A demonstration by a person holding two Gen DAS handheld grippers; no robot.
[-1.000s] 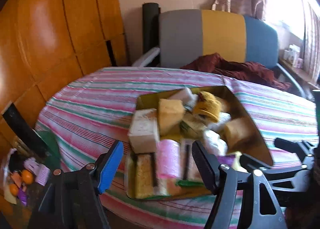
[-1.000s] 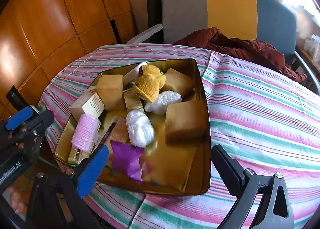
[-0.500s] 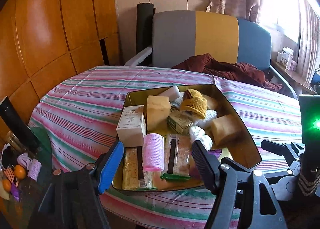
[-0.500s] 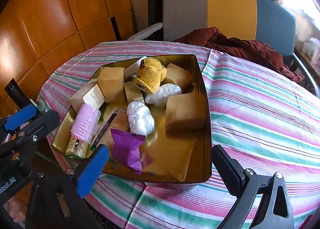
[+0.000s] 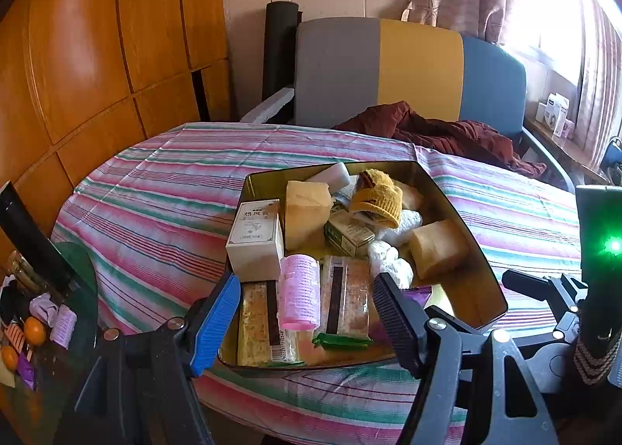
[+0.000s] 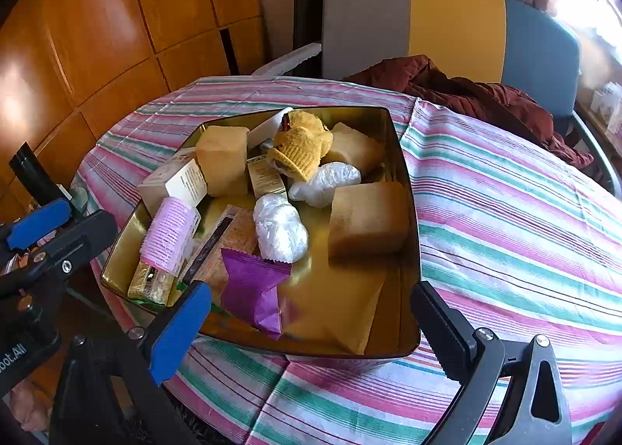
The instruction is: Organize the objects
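Gold tray (image 6: 404,157) crowded; pink roller (image 5: 299,291) nearest; both grippers' fingers wide, empty.

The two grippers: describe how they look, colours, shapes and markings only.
The left gripper and the right gripper look alike: black plastic frames with triangular cut-outs and silver screws. Each has one blue ribbed pad and one black ribbed pad on its jaws. In the right wrist view, the left gripper's body bears white lettering, partly cut off. A green light glows on a black unit at the right edge of the left wrist view.

A maroon garment (image 6: 482,95) lies on the tricolour chair (image 6: 447,25).
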